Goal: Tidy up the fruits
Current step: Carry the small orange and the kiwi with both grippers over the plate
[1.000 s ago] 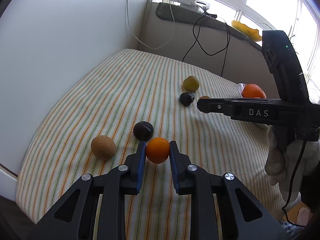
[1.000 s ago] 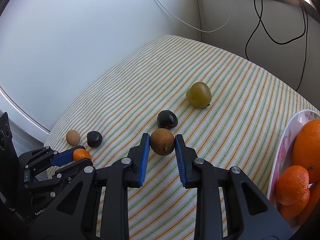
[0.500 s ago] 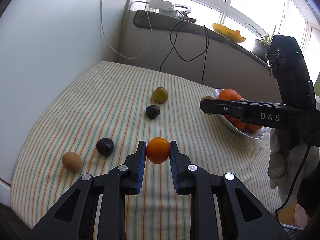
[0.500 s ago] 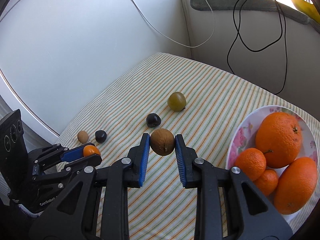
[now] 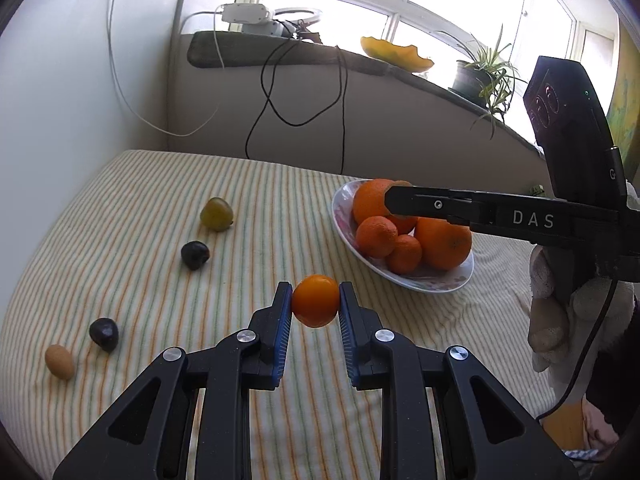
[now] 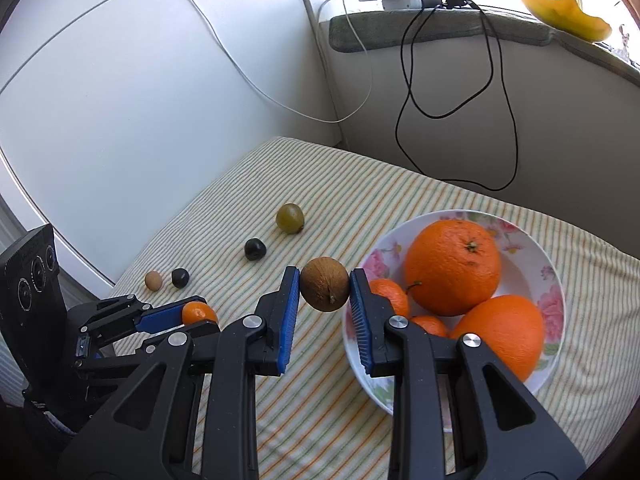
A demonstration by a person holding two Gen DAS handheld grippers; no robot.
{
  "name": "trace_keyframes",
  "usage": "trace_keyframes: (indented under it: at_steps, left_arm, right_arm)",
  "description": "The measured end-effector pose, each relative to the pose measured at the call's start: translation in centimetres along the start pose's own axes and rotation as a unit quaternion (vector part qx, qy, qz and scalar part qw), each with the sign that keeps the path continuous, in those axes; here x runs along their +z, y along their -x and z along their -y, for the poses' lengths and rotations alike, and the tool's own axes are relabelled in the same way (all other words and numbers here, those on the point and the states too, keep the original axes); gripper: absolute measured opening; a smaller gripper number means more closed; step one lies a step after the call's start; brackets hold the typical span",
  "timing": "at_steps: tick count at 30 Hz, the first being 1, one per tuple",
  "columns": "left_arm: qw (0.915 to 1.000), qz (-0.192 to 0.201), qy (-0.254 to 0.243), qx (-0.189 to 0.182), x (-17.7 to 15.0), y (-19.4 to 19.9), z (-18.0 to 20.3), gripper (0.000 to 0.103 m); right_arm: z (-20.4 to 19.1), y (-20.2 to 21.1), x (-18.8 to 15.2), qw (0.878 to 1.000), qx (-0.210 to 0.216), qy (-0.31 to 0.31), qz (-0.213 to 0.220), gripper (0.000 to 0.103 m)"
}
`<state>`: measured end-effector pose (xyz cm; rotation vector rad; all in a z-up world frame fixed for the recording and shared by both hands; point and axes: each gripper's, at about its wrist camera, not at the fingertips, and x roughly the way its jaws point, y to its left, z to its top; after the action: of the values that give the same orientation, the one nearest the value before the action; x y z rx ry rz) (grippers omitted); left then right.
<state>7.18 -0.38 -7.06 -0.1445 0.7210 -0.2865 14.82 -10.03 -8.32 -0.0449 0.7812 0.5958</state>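
Right wrist view: bowl [image 6: 554, 276] of oranges sits right, on my striped cloth [image 6: 360, 184]. R gripper [image 6: 325, 286] pinches a brown fruit [image 6: 325, 290] above the bowl's near-left rim. L gripper [image 5: 315, 301] pinches a kumquat [image 5: 315, 300], held above cloth, bowl far right.

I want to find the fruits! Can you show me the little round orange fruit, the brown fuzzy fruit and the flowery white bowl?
little round orange fruit [image 5: 315, 306], left wrist view, middle of its front skin.
brown fuzzy round fruit [image 6: 325, 283], right wrist view, middle of its facing side.
flowery white bowl [image 6: 550, 280], right wrist view, bare inner wall at right.
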Motion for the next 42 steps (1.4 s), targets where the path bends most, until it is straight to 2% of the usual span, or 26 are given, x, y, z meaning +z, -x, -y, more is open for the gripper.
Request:
trace_keyframes:
  at_steps: [7,21,30,42]
  left_arm:
    - [0.9994,-0.005,-0.025,-0.025,0.7,-1.4,3.2,0.021]
    - [0.9959,-0.022,-0.064,-0.060,1.6,-4.7,8.2,0.021]
    - [0.9951,-0.030,-0.072,-0.062,1.8,-5.6,9.1,0.021]
    - [0.9951,-0.034,-0.077,-0.053,2.1,-6.4,9.6,0.022]
  right_arm:
    - [3.2,2.1,-0.2,1.000,-0.021,-0.019,0.014,0.027]
    - [8.6,3.7,-0.4,0.997,-0.050,-0.056,0.025,0.027]
    - [11.4,2.6,-0.2,0.995,-0.053,-0.078,0.018,0.027]
    - [13.0,1.3,-0.2,0.995,-0.044,-0.092,0.007,0.027]
